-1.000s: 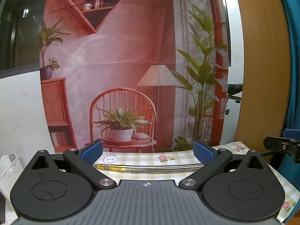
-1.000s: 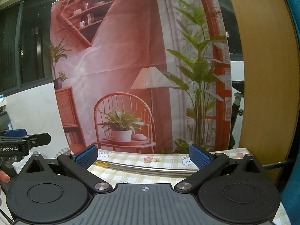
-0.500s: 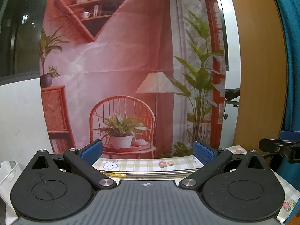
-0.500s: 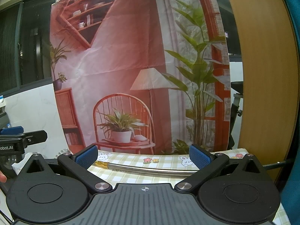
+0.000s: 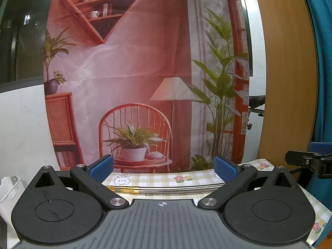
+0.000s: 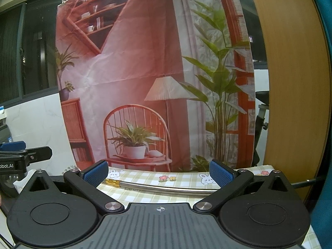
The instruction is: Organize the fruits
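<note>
No fruit shows in either view. My left gripper (image 5: 164, 169) is open, its blue pads (image 5: 101, 167) wide apart with nothing between them, held above the far edge of a checked tablecloth (image 5: 157, 179). My right gripper (image 6: 158, 173) is also open and empty over the same cloth (image 6: 182, 179). Each gripper appears in the other's view: the right one (image 5: 309, 160) at the right edge, the left one (image 6: 25, 155) at the left edge. Both cameras point level at a printed backdrop, so most of the table top is hidden.
A metal rod with a brass end (image 6: 157, 186) lies along the cloth's far edge, seen too as the rod (image 5: 172, 188). A hanging backdrop (image 5: 134, 72) with a printed chair stands right behind. A white basket (image 5: 9, 188) sits left; a wooden panel (image 5: 288, 83) rises right.
Both cameras have tilted slightly upward: the backdrop and the table edge sit lower in the frames than a second ago. Both grippers stay open.
</note>
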### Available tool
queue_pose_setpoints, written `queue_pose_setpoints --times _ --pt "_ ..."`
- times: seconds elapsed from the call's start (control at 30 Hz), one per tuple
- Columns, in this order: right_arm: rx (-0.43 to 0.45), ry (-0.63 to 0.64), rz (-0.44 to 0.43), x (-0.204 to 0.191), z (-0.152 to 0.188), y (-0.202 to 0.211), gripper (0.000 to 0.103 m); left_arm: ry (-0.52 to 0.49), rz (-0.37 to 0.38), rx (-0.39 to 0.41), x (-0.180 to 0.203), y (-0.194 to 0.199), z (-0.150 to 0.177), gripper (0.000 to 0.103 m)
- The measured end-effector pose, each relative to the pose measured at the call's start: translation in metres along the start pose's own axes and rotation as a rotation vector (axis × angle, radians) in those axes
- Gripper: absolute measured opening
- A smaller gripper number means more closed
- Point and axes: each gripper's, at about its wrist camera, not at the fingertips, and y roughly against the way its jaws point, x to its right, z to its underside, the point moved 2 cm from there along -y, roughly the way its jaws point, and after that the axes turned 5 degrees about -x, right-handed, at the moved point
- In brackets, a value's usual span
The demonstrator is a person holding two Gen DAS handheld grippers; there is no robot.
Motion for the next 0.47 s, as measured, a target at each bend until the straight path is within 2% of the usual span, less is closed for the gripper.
queue_pose_setpoints --times 0.47 --pt "0.0 0.0 0.0 -0.0005 0.0006 0.0 0.103 0.022 0.023 -0.002 -0.006 -0.0039 -0.0007 0.103"
